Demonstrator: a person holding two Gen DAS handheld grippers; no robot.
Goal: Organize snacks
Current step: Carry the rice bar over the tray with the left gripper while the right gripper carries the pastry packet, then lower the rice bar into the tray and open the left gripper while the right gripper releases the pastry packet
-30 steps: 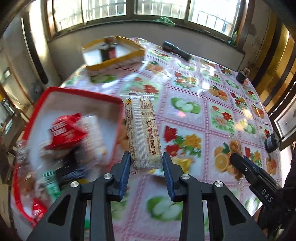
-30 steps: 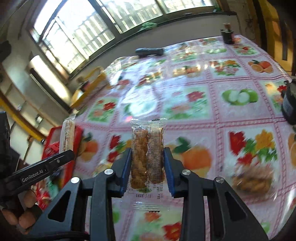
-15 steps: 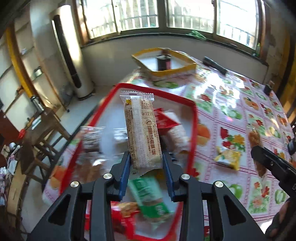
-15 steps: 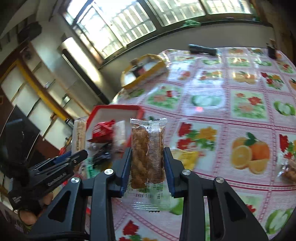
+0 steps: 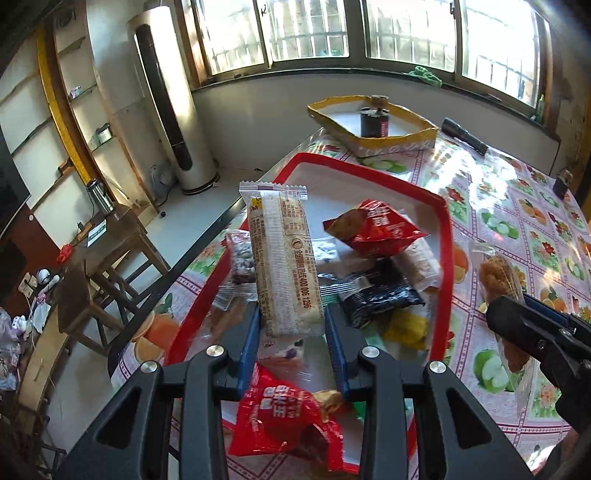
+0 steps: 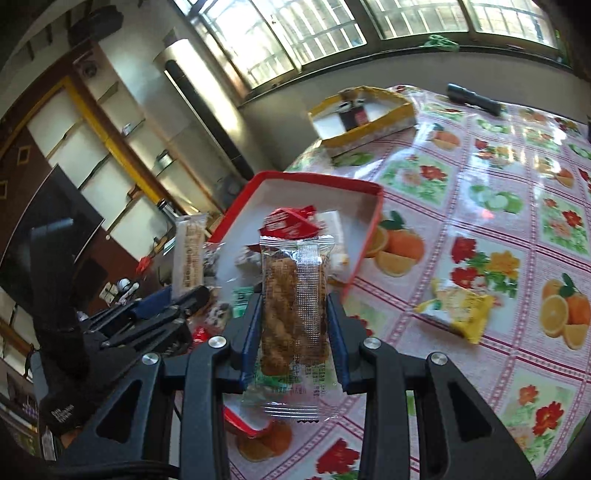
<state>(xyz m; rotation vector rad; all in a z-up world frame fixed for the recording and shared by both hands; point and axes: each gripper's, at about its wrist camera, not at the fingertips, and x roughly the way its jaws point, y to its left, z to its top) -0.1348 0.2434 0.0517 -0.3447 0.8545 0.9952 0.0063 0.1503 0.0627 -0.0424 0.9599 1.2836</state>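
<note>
Both sets of jaws clamp wrapped snacks, left gripper (image 5: 291, 328) on a rice bar (image 5: 282, 266) and right gripper (image 6: 293, 328) on a twist pack (image 6: 293, 295), above the crowded red tray (image 5: 445, 236) at frame centre, where either could slide off the heap.

A lived-in home, likely a dining or living room. A fruit-and-flower oilcloth (image 6: 491, 206) is covering the bench, and barred windows (image 5: 406, 33) are letting sunlight pour in. A tall standing air conditioner (image 5: 166, 99) is occupying the corner beside built-in wall shelves (image 5: 55, 110), a dark television screen (image 6: 48, 229) is hanging on the wall, and a wooden stool (image 5: 110, 240) is standing on the tiled floor.
</note>
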